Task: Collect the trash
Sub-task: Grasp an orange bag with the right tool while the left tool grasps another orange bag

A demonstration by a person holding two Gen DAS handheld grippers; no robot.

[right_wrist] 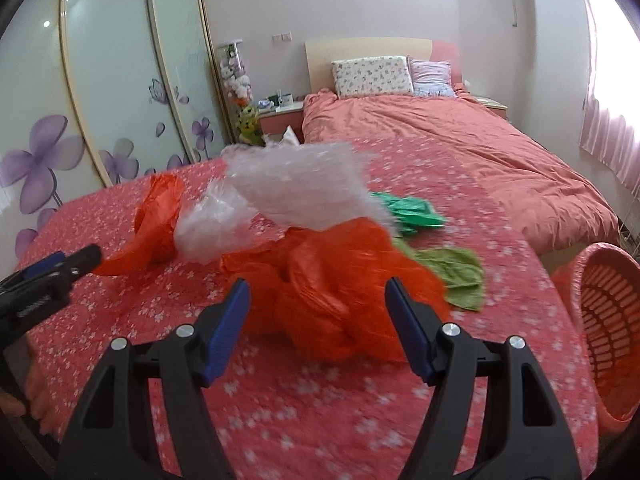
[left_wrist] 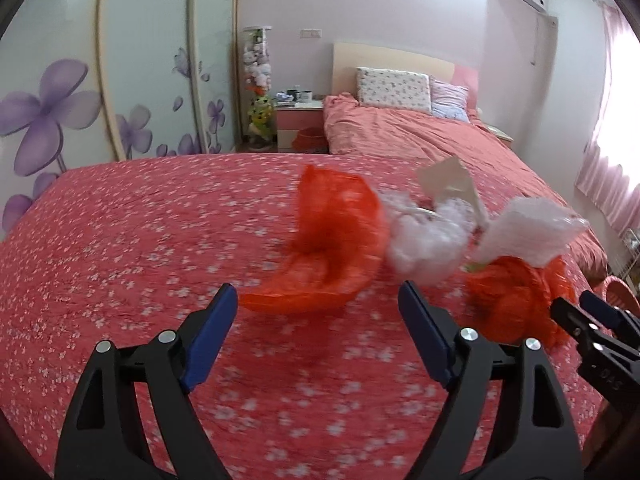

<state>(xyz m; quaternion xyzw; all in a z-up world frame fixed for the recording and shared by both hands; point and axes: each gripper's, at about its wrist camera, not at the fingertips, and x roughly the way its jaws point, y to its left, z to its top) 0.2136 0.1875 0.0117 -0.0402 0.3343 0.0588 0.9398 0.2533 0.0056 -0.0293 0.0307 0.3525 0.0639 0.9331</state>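
Note:
Trash lies in a heap on a red flowered cover (left_wrist: 120, 260). In the left wrist view my left gripper (left_wrist: 319, 292) is open, its blue pads just short of a crumpled orange plastic bag (left_wrist: 332, 240). To that bag's right are clear bubble wrap (left_wrist: 424, 240) and a white card piece (left_wrist: 448, 180). In the right wrist view my right gripper (right_wrist: 317, 286) is open, and a second orange bag (right_wrist: 340, 280) lies just ahead between its fingertips, with no pad pressing on it. Bubble wrap (right_wrist: 296, 188) rests on top of this bag. Green scraps (right_wrist: 412, 210) lie behind it.
A pink slatted basket (right_wrist: 600, 320) stands low to the right of the cover. Beyond the heap is a bed (right_wrist: 460, 152) with pillows. A wardrobe (left_wrist: 100, 80) with purple flowers lines the left wall. The left gripper (right_wrist: 76, 258) shows at the right wrist view's left edge.

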